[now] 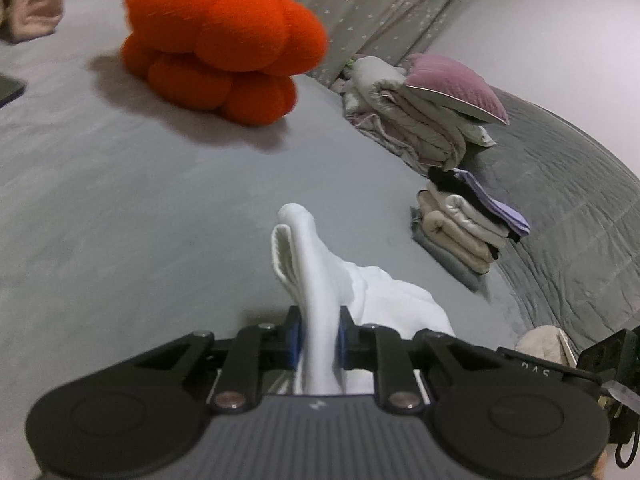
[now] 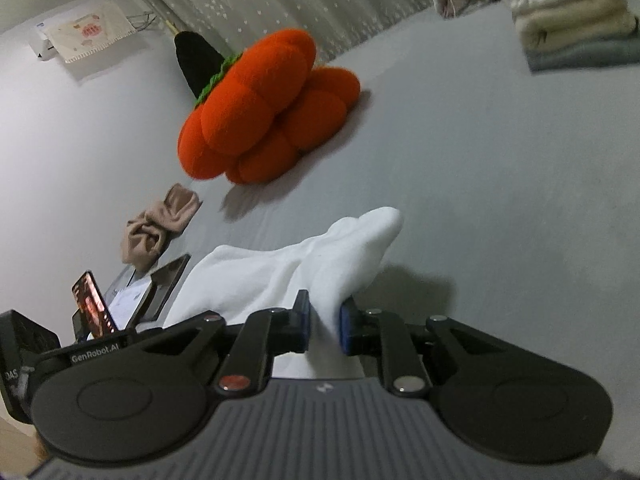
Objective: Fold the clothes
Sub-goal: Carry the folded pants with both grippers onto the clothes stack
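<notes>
A white garment [image 1: 320,276] is held up over the grey bed sheet [image 1: 120,208]. My left gripper [image 1: 318,338] is shut on one part of it, and the cloth stands up between the blue pads and hangs down to the right. My right gripper [image 2: 325,326] is shut on another part of the white garment [image 2: 296,264], which spreads forward and to the left above the bed [image 2: 500,184]. The other gripper's body [image 1: 600,360] shows at the right edge of the left wrist view.
An orange pumpkin plush [image 1: 224,36] lies on the bed ahead. A stack of folded clothes [image 1: 468,228] and a pile of bedding [image 1: 424,108] lie at the right. A beige cloth [image 2: 160,228], a phone [image 2: 94,306] and a tablet [image 2: 164,280] lie at the left.
</notes>
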Available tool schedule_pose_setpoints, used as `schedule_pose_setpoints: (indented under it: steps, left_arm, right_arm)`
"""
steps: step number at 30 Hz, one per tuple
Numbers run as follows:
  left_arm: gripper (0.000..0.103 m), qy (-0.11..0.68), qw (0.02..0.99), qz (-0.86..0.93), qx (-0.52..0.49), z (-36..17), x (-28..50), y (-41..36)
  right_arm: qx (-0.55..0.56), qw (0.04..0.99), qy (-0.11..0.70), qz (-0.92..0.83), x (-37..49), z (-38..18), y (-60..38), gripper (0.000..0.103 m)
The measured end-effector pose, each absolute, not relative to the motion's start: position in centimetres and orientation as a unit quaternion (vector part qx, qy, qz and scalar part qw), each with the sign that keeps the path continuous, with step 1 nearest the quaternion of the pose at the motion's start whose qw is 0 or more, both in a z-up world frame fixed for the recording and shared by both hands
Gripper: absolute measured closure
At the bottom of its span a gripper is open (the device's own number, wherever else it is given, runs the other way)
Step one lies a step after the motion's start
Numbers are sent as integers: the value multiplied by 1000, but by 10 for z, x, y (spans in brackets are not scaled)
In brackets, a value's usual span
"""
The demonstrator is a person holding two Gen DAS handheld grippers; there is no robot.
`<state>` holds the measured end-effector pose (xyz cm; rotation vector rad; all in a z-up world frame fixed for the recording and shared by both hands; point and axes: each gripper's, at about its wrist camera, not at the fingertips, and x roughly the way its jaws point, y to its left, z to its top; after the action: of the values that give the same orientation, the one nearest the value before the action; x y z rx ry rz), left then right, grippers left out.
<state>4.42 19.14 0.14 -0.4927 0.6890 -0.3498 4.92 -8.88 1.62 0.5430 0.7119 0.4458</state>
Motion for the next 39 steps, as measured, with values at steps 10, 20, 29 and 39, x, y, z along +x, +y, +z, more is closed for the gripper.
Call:
schedule_pose_setpoints:
  steps: [10,20,29,39]
  left_arm:
    - [86,325,904,-203,-190,40,98,111]
    - [86,302,908,-245,-154,87,160,34]
    - [86,256,911,-291,-140,140,223,-40]
    - [86,260,905,-310,-130,151,305,-110]
  right_arm:
    - [249,899,305,192,77,50,-141,85]
    - [229,923,264,162,113,100,-206,85]
    - [215,945,214,118,163,154,-269,85]
    - [191,962,183,73,224,170,-323,85]
